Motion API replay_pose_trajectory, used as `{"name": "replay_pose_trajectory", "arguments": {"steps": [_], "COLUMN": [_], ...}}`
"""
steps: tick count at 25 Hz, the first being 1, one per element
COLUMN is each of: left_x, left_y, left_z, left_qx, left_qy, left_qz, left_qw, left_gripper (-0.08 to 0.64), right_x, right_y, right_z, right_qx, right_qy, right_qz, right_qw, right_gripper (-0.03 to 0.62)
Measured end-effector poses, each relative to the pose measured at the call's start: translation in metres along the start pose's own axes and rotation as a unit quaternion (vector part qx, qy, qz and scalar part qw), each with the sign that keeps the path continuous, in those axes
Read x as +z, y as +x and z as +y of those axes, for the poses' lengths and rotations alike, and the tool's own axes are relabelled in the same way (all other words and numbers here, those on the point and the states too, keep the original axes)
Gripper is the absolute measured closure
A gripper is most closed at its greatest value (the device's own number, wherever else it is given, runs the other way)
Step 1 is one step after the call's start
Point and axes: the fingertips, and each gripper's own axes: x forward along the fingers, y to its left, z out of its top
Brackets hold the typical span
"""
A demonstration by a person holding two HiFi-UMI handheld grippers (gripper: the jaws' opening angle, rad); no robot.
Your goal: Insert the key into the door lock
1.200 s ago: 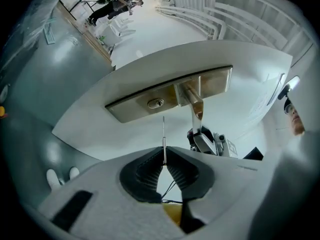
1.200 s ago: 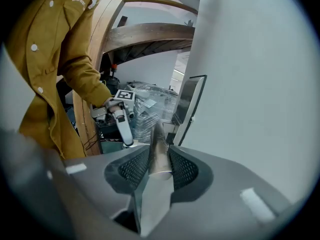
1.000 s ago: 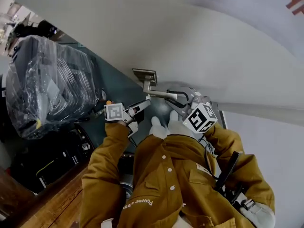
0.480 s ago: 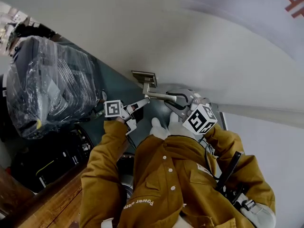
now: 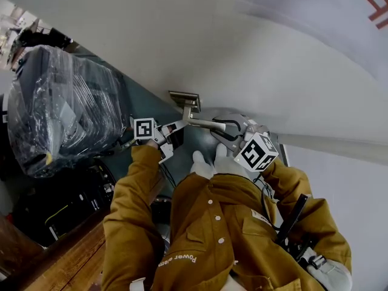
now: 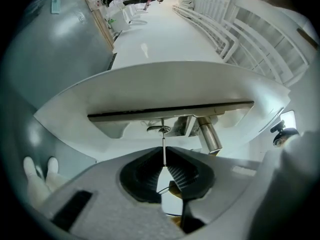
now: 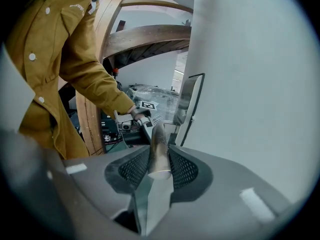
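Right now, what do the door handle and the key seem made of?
The door handle looks like metal with a brushed satin finish: grey, soft highlights along the lever. The key looks like thin bright metal, though only its edge shows.

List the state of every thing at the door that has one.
key: held edge-on in the left jaws, tip at the keyhole
door lock: key tip at its face; depth unclear
door handle: clamped, roughly level
left hand-held gripper: shut on the key
right hand-held gripper: shut on the door handle
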Motion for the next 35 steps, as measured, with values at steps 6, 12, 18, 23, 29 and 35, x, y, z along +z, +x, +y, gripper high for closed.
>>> {"name": "replay_pose_trajectory", "arguments": {"steps": [6,12,18,23,29,35], "left_x": [-0.004,-0.029,-0.053,-0.070,-0.078,-0.085], "left_y": [0.002,-0.023,-0.035,-0.032,-0.024,-0.014], "left_z": [-0.006,0.018,-0.035,-0.084,-0.124,-0.130], "left_qx": [0.000,0.153,0.224,0.252,0.277,0.273], "left_qy": [0.025,0.156,0.273,0.333,0.414,0.420], "left_qz": [-0.021,-0.002,-0.047,-0.089,-0.115,-0.117], "left_qw": [0.9995,0.9758,0.9344,0.9041,0.8597,0.8576], "left_gripper": [0.431,0.399,0.514,0.560,0.560,0.560], "right_x": [0.001,0.020,0.055,0.051,0.035,0.034], "right_y": [0.000,-0.012,-0.045,-0.052,-0.053,-0.050], "right_z": [0.001,-0.004,-0.018,-0.019,-0.013,0.000], "right_qx": [0.001,-0.027,-0.076,-0.106,-0.155,-0.143], "right_qy": [0.006,0.023,0.064,0.184,0.237,0.256], "right_qz": [-0.001,-0.032,-0.097,-0.128,-0.097,-0.094], "right_qw": [1.000,0.999,0.990,0.969,0.954,0.951], "right_gripper": [0.452,0.382,0.468,0.586,0.588,0.588]}}
